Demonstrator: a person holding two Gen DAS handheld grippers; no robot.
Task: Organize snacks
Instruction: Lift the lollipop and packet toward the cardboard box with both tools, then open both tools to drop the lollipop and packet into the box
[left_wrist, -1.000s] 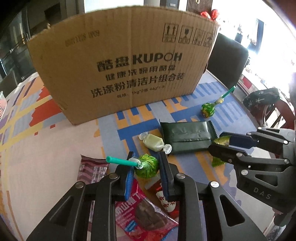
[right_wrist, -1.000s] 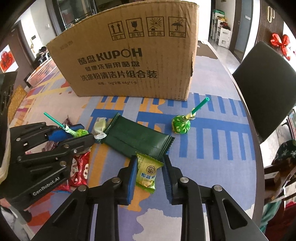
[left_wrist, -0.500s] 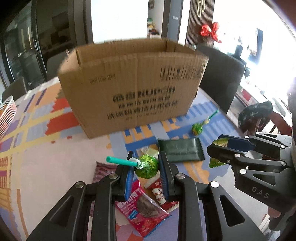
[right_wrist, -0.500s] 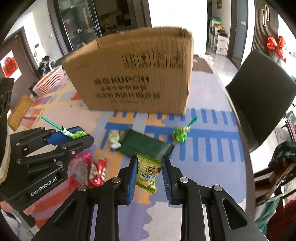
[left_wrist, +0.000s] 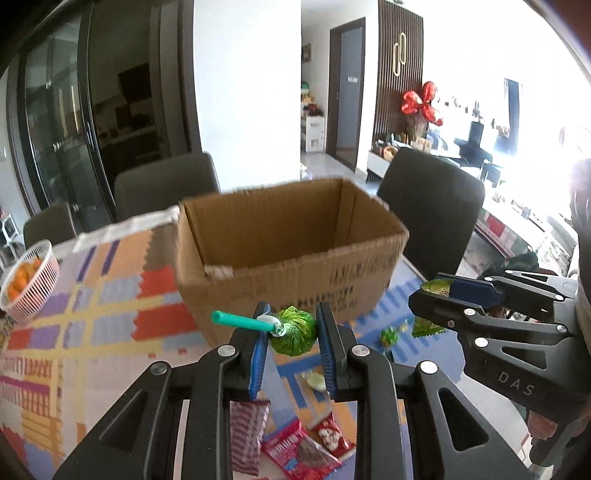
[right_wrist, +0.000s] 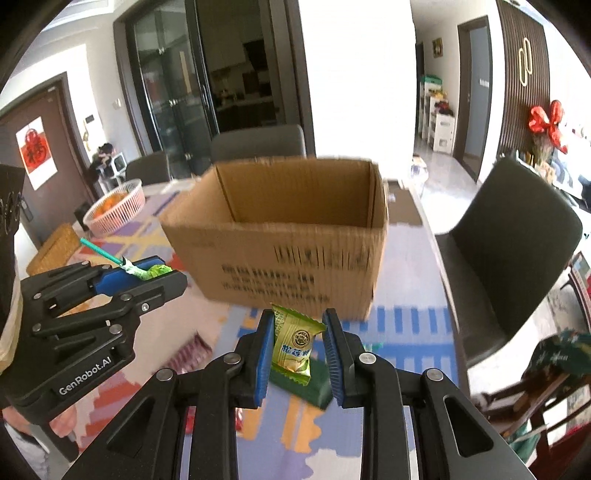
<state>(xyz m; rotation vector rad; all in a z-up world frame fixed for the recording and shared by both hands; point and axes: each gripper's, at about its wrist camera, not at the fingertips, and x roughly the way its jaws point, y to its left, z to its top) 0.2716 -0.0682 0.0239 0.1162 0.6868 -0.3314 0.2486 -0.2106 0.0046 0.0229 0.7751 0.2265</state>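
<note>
Gripping a round lollipop wrapped in crinkled green foil (left_wrist: 293, 331) with a teal plastic stick, the left gripper (left_wrist: 291, 343) has its ribbed blue pads closed against the wrapper at lower centre of the left view; the stick juts toward the left of the frame. The right gripper (right_wrist: 299, 343) is likewise closed on a glossy yellow-green pillow-pack sweet with crimped ends (right_wrist: 293, 343), pinched upright at lower centre of its own view.

Both are held above the table, in front of the open-topped brown corrugated cardboard box (left_wrist: 291, 254) at mid-frame. Its near wall carries blurred black print; the visible inside walls are bare, and its floor is hidden from both cameras.

Below the left gripper, on the patchwork-patterned tablecloth (left_wrist: 96, 317), lie shiny red snack packets (left_wrist: 299, 450) and a striped maroon one (left_wrist: 247, 435). A flat dark green foil pouch (right_wrist: 314, 380) lies beneath the right gripper. A white wire basket holding orange fruit (left_wrist: 26, 284) sits at the left edge of the left view, well apart from the box. Dark upholstered chairs (left_wrist: 432, 206) ring the table's far and right edges.
</note>
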